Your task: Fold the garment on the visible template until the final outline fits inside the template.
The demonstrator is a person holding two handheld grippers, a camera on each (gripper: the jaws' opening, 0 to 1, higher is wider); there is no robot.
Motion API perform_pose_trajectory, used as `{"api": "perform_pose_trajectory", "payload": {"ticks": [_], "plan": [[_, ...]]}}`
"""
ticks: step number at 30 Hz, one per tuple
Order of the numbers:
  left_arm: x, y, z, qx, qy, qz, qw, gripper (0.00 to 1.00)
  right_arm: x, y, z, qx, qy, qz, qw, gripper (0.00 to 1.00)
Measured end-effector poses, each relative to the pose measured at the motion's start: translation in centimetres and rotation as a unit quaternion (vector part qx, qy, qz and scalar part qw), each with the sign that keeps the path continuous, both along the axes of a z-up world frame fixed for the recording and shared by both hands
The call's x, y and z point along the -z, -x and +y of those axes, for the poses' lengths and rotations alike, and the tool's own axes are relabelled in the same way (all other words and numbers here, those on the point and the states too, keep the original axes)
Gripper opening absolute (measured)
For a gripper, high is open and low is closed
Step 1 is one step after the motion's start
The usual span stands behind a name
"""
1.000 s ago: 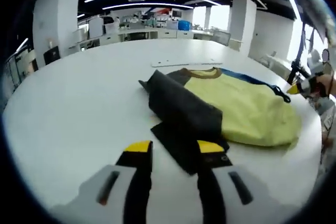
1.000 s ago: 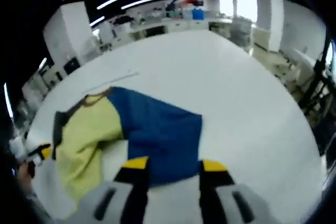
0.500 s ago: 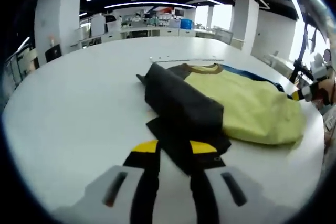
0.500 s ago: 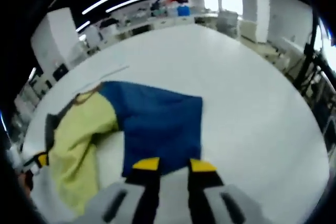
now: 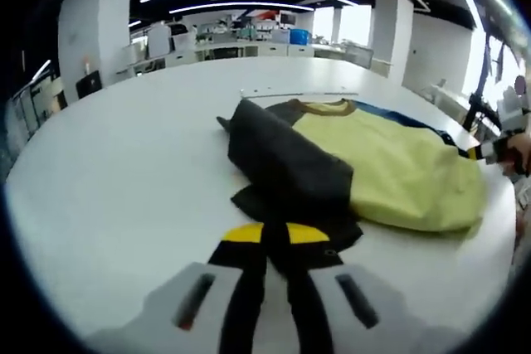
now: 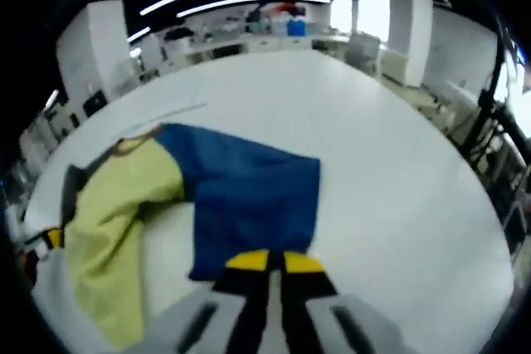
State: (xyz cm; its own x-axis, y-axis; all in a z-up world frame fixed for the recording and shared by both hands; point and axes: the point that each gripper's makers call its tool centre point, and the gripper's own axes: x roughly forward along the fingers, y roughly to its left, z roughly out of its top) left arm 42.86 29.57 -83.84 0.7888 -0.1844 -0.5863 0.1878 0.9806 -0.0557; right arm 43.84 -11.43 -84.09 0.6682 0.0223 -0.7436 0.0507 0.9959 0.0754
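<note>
The garment [image 5: 365, 167] — a shirt with a yellow body, one dark grey sleeve and one blue sleeve — lay spread on the white table [image 5: 124, 163], its brown-trimmed collar on the side away from the grippers. In the left gripper view, the left gripper [image 5: 276, 234] sat at the shirt's near edge with its yellow-tipped jaws pressed together on the dark sleeve [image 5: 286, 163], whose cuff ran down between them; that sleeve was already doubled over itself beside the yellow body. In the right gripper view, the right gripper [image 6: 274, 261] had its jaws closed at the lower hem of the blue sleeve [image 6: 253, 201], and they appeared to pinch that edge, though the cloth between the tips was hard to make out. Each gripper held an outer sleeve end, which would let both sides be carried inward over the yellow body in one fold — that was my reading of the grips, not something shown. A thin pale strip [image 5: 299, 94] lay on the table just beyond the collar; I could not tell whether it belonged to the template. The other gripper's yellow tip [image 5: 474, 152] showed past the shirt's far side.
</note>
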Motion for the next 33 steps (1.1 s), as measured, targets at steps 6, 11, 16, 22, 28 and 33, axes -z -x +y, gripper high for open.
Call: {"api": "perform_pose_trajectory", "payload": {"ticks": [6,11,16,22,28,33], "plan": [[-0.4,0.0,0.2,-0.016,0.033,0.001,0.9993,0.00,0.0,0.2,-0.2,-0.027,0.005,0.001,0.9996,0.00],[-1.7,0.4,1.3,-0.034,0.040,-0.010,0.9986,0.00,-1.0,0.3,-1.8,-0.045,0.029,-0.009,0.9985,0.00],[-2.9,0.8,3.8,-0.056,0.045,-0.025,0.9971,0.00,-2.2,1.0,-3.8,-0.056,0.048,-0.013,0.9972,0.00],[-3.8,1.7,7.3,-0.080,0.046,-0.035,0.9952,0.00,-2.8,1.3,-6.5,-0.089,0.093,-0.004,0.9916,0.00],[-4.6,3.1,10.7,-0.113,0.039,-0.040,0.9920,0.00,-3.1,1.9,-9.4,-0.100,0.130,0.007,0.9865,0.00],[-4.5,4.5,13.0,-0.135,0.024,-0.035,0.9900,0.00,-3.1,1.9,-10.9,-0.108,0.151,0.008,0.9826,0.00]]}}
